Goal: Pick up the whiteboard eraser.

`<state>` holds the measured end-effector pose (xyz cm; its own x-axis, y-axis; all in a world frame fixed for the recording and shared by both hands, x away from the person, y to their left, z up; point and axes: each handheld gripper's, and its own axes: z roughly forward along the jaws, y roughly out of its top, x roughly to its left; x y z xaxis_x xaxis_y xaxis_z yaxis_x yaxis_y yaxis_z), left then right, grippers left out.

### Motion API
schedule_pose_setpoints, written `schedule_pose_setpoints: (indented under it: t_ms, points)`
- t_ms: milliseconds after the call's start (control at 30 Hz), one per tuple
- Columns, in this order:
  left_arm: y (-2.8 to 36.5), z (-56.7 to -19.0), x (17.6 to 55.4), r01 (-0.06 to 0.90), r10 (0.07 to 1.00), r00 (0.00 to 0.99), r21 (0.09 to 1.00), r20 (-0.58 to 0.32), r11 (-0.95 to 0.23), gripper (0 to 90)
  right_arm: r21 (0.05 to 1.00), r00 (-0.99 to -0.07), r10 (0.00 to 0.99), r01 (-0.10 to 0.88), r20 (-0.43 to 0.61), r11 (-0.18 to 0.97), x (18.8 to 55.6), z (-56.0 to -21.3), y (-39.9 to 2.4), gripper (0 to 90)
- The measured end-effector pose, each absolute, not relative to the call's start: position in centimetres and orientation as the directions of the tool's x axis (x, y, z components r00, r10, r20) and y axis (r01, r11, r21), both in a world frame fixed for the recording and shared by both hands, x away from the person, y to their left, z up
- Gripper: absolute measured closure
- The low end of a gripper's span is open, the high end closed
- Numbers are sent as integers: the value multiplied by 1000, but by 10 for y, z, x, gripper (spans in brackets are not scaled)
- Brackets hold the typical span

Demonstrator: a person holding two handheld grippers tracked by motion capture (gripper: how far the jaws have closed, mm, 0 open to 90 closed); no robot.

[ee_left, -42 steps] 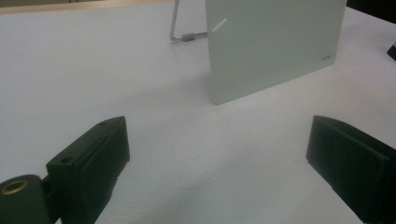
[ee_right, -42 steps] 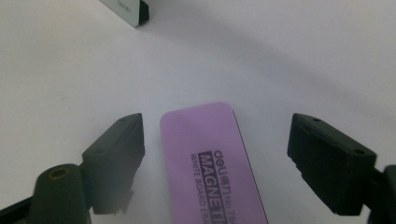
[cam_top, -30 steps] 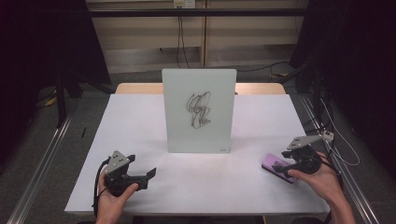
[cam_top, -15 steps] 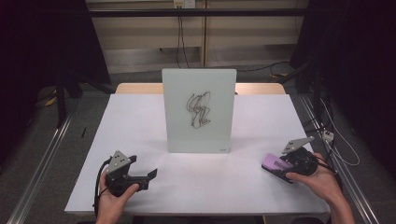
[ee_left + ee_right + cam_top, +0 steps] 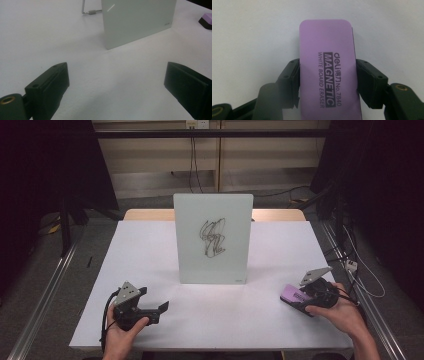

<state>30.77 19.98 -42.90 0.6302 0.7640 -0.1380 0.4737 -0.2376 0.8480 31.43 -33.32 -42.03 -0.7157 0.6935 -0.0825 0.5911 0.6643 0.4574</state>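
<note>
Right now my right gripper (image 5: 327, 82) has its jaws pressed against the two long sides of the purple eraser (image 5: 327, 65), having just closed in on it; the pads meet its edges about halfway along (the printed label reads "MAGNETIC WHITE BOARD ERASER"). From the high view, the eraser (image 5: 292, 295) lies flat on the white table (image 5: 150, 250) near the right edge, on my side, with my right hand (image 5: 340, 312) behind the gripper (image 5: 307, 297). My left gripper (image 5: 115, 82) rests low over the table near the left front corner, jaws spread wide with nothing between them but bare tabletop; in the high view it (image 5: 157, 309) points toward the middle. A small whiteboard (image 5: 214, 237) stands upright at the table's centre, a dark scribble (image 5: 212, 237) on its face, well apart from both grippers. The left gripper view catches the board's (image 5: 137, 20) lower corner and its wire stand (image 5: 87, 10) behind.
</note>
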Motion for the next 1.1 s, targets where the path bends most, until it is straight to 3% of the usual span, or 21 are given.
schedule_pose_setpoints:
  t_ms: [300, 1100]
  points:
    - [199, -430, 307, 479, 762, 632, 844, -143, -239, 60, 463, -699, 709, 600, -94, 652, 313, -416, -332, 406]
    - [199, -430, 309, 478, 761, 634, 842, -134, -250, 61, 649, -639, 760, 531, -116, 545, 311, -400, -309, 409]
